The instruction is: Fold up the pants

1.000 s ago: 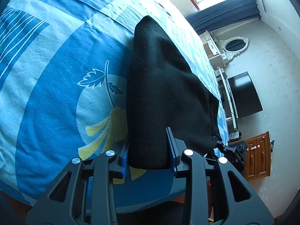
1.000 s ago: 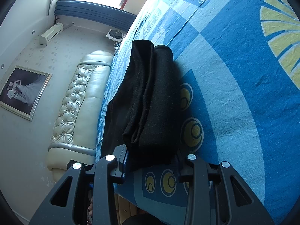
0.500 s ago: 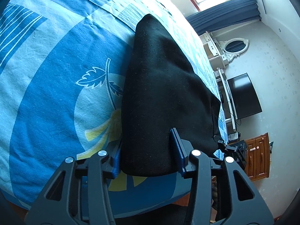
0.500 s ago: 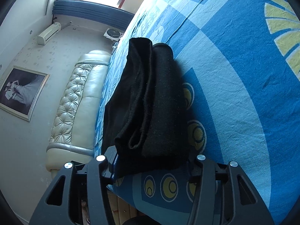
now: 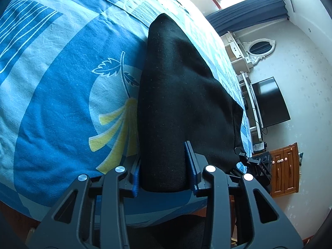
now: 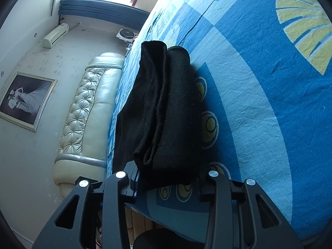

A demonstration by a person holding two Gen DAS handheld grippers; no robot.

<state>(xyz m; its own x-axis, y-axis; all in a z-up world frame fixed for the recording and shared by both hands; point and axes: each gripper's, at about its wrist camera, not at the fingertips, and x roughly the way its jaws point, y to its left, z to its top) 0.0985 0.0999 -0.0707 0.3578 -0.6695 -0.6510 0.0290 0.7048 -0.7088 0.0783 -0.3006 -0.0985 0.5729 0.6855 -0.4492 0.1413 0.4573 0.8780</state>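
Note:
Black pants [image 5: 176, 93] lie folded into a thick, narrow stack on the blue patterned bed sheet [image 5: 62, 83]. My left gripper [image 5: 162, 172] has the near end of the stack between its blue pads [image 5: 189, 166]. Its jaws are closing, and both pads touch the cloth. From the other side, the layered edges of the pants [image 6: 166, 108] show. My right gripper [image 6: 168, 180] holds that end of the stack between its fingers. Its jaws are closing too, against the fabric. Both grippers sit low at the bed's edge.
The bed sheet [image 6: 259, 103] spreads wide beside the pants. A padded headboard [image 6: 83, 120] and a framed picture [image 6: 25, 99] stand beyond one end of the bed. A dark television [image 5: 269, 101], an oval mirror [image 5: 260, 48] and a wooden cabinet [image 5: 284, 168] stand past the other.
Half a second ago both pairs of jaws stood slightly wider around the pants' ends. Now they have narrowed again. The pants and both hands have hardly moved.

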